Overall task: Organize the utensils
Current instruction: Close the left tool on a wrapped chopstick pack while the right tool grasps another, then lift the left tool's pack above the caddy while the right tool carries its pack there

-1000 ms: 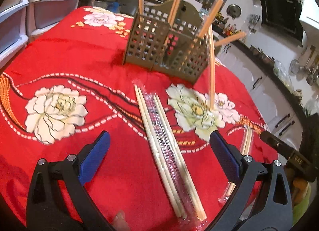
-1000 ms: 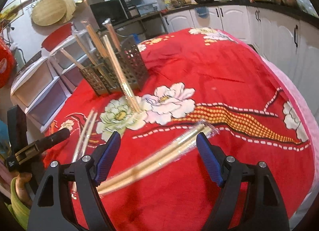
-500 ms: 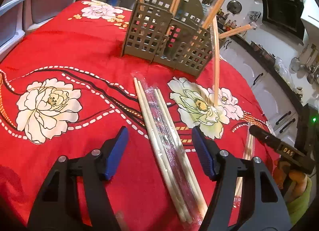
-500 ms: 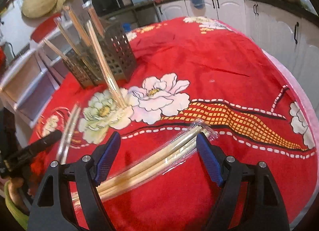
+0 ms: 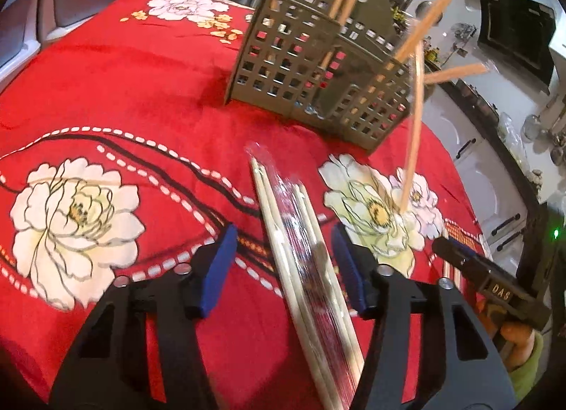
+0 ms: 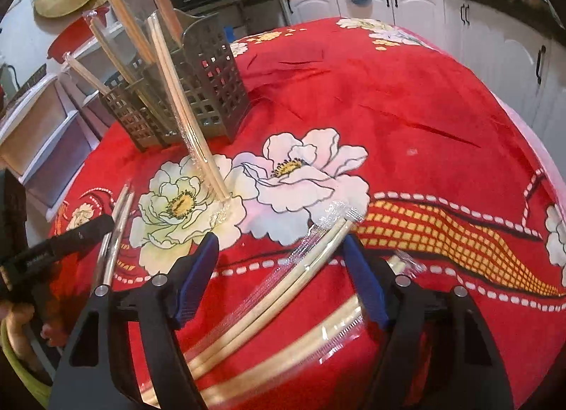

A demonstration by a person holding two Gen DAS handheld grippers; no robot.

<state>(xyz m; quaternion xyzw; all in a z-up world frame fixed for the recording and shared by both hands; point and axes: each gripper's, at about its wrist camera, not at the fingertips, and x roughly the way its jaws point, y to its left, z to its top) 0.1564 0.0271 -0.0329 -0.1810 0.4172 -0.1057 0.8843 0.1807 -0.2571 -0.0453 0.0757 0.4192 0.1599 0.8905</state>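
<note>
Between the blue pads of my left gripper (image 5: pixel 284 265) lies a wrapped bundle of chopsticks (image 5: pixel 300 250) on the red flowered bench (image 5: pixel 141 91); the jaws are closing, not yet pressing it. My right gripper (image 6: pixel 281 279) straddles another wrapped bundle (image 6: pixel 283 300), its jaws closing too, pads apart from it. Ahead of both grippers stands the perforated utensil holder (image 5: pixel 311 66), chopsticks upright inside and one wrapped pair (image 6: pixel 187 116) leaning against it.

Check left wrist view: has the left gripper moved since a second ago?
Yes. The left gripper has advanced toward the utensil caddy, which looms larger, and its fingers are closing around the wrapped chopsticks without pressing them yet.
</note>
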